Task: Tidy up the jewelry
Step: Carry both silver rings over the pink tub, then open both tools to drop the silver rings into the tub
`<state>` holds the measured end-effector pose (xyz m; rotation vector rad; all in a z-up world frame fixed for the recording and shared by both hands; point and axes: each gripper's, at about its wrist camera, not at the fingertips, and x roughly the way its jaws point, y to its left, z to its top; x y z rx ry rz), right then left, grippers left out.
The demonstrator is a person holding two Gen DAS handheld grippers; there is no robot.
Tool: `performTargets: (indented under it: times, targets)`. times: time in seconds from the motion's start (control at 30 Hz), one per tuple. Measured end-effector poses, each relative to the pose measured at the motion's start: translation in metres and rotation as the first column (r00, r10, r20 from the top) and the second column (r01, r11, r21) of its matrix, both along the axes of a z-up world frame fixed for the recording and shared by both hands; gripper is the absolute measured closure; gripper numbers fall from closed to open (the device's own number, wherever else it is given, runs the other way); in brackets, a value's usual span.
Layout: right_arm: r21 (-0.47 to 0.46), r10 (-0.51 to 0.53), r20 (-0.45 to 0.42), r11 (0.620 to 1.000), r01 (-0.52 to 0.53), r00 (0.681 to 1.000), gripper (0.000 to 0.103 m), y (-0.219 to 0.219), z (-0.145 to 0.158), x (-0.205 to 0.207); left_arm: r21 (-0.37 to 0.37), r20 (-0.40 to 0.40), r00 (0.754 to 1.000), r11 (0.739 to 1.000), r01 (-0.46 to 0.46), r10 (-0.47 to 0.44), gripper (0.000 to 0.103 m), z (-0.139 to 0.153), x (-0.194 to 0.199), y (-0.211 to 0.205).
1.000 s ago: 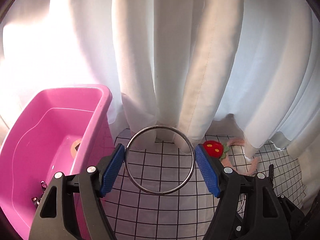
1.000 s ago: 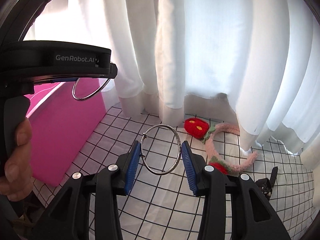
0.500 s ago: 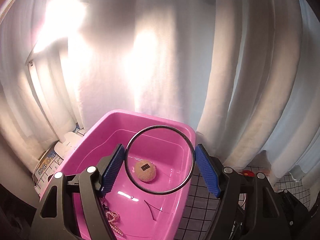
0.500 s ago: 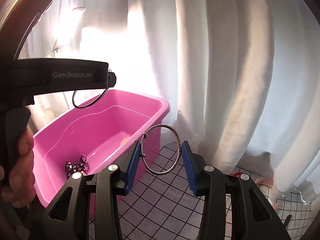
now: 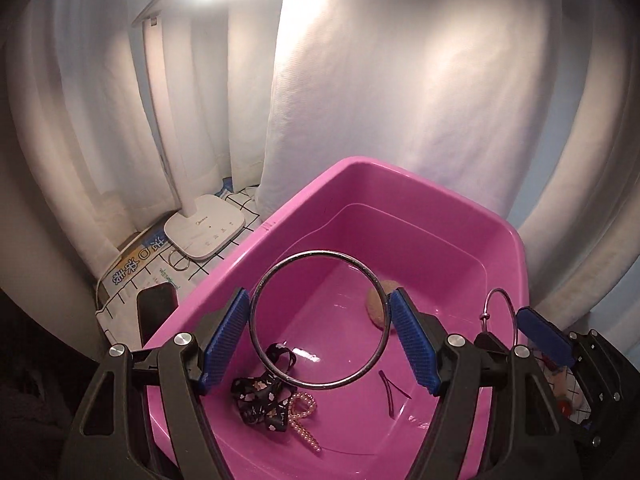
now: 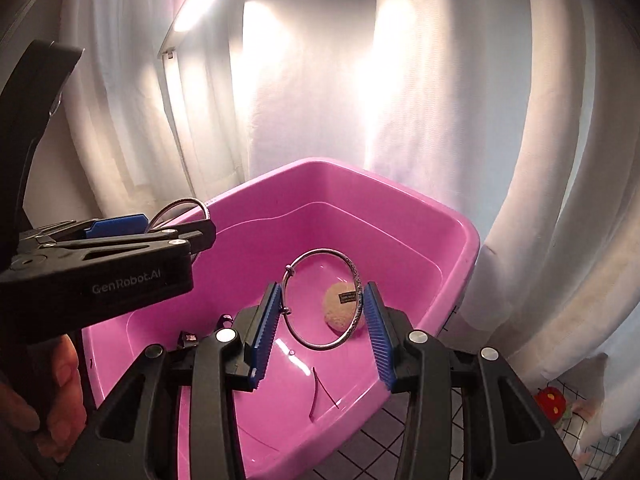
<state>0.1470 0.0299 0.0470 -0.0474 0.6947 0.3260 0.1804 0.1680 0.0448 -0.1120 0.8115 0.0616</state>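
Both grippers now over glossy pink plastic tub [image 5: 472, 232]; second ago they hung over black-gridded white cloth by curtain.

Left gripper [image 5: 320, 338] pinches large plain silver metal bangle [image 5: 276, 280] edgewise between blue ribbed pads, above tub's near end. Right gripper [image 6: 322, 318] pinches smaller silver bangle with clasp bead [image 6: 320, 254], above tub middle.

Tub floor holds black patterned bow [image 5: 260, 400], pearl strand [image 5: 302, 420], thin dark hairpin [image 5: 390, 392], tan fuzzy puff [image 6: 340, 308].

Judgement: carry done, release into tub comes next.
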Motion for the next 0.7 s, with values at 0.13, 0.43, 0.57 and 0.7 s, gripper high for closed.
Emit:
performTargets:
  times: [0.13,0.43,0.57,0.7]
  targets:
    - [-0.013,0.000,-0.035,1.000,-0.001,0.999,0.062,0.004,-0.003,0.011,-0.023,-0.026,1.000,1.000,-0.015,0.014,0.033,-0.011,0.005,0.011]
    - [-0.062,-0.009,-0.098,0.998,0.003,0.995,0.062,0.017,-0.015,0.028,-0.051,-0.065,0.998,0.999,-0.016,0.013,0.031,-0.023,0.009,0.015]
    - [-0.072,-0.019,-0.109,0.997,0.011,0.994,0.061,0.018,-0.018,0.032,-0.057,-0.077,0.997,0.998,-0.026,0.022,0.022,-0.025,0.010,0.018]
    - [-0.069,-0.029,-0.112,0.997,0.021,0.993,0.060,0.017,-0.016,0.030,-0.054,-0.084,0.996,0.998,-0.022,0.018,0.019,-0.025,0.011,0.019]
